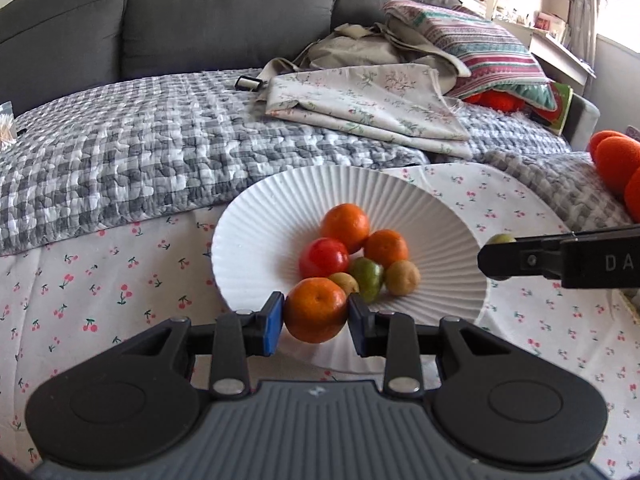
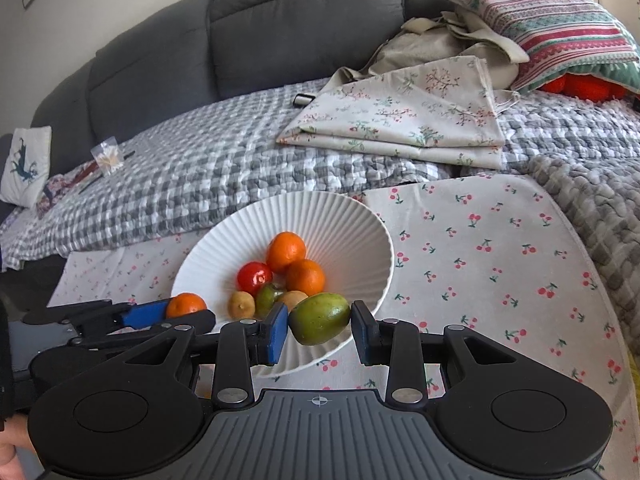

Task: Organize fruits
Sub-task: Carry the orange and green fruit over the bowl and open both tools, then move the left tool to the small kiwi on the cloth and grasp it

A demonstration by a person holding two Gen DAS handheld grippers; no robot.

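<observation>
Setting: cherry-print cloth [image 2: 500, 248] over a bed, grey sofa [image 1: 224, 12] behind, white ribbed bowl [image 1: 256, 216] on the cloth.
Left gripper [image 1: 316, 322]: fingers clamped on a mandarin [image 1: 316, 310] at the bowl's near rim.
Right gripper [image 2: 320, 326]: fingers closed on a green fruit [image 2: 320, 318], also at the near rim.
Handling: both look light, firm and round, likely to roll; the grip across the widest part suits them.
Bowl contents: two mandarins, a red fruit [image 1: 324, 258] and small green-yellow fruits crowd the bottom.
Obstacles: the two grippers sit near each other; folded floral cloth [image 1: 368, 100] lies well behind the bowl.
</observation>
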